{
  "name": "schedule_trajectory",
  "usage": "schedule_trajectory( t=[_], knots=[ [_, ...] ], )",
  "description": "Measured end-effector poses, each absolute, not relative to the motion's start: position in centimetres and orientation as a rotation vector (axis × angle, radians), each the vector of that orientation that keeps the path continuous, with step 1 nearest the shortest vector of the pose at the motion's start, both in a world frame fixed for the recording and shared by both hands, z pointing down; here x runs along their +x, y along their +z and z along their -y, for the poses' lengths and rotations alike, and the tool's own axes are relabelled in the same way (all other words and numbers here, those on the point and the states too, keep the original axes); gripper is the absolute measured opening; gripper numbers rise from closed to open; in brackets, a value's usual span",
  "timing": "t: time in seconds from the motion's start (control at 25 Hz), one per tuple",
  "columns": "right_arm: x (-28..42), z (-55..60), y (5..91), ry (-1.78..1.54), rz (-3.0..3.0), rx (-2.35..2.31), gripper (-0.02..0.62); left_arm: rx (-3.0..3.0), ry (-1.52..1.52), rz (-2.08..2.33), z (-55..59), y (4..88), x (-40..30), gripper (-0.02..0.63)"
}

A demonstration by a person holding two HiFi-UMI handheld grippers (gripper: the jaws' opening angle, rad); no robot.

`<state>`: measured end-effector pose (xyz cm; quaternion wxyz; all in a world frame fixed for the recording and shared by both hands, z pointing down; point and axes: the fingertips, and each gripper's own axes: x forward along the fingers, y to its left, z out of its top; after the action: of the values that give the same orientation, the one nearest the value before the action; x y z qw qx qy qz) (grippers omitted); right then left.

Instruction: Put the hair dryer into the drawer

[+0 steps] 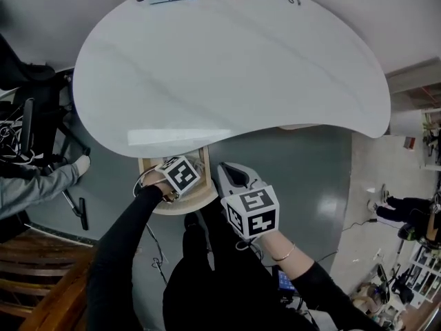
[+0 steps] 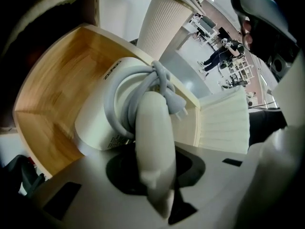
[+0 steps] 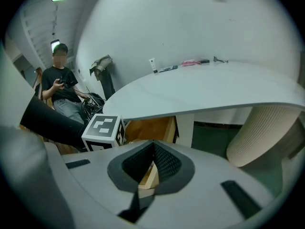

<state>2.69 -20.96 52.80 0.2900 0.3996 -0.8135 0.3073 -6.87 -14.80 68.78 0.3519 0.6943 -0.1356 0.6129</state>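
Holding hair dryer (image 2: 119, 113) by handle over open wooden drawer (image 2: 57, 89): left gripper (image 2: 153, 168), jaws clamped on it; right gripper (image 3: 152, 149) closed, empty.

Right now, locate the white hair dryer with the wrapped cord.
The hair dryer is clamped in the left gripper, inside the wooden drawer, left gripper view.

The person is wearing black long sleeves (image 1: 120, 243) behind the left gripper (image 1: 178, 179) and right gripper (image 1: 236, 176). Both are showing pale grey shells, dark ribbed pads (image 3: 166, 163) and white cubes (image 1: 252, 212) bearing black square markers. A thin bracelet (image 1: 284, 255) is circling the wrist behind the right one.
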Motion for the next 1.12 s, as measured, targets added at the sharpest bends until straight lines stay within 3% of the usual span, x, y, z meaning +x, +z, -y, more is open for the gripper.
schedule_trajectory(
  t=[1.12],
  knots=[
    [3.8,21.3,54.7,0.859,2.091,1.084,0.002,1.872,1.628,0.486,16.8,73.1,-7.0,0.098]
  ],
)
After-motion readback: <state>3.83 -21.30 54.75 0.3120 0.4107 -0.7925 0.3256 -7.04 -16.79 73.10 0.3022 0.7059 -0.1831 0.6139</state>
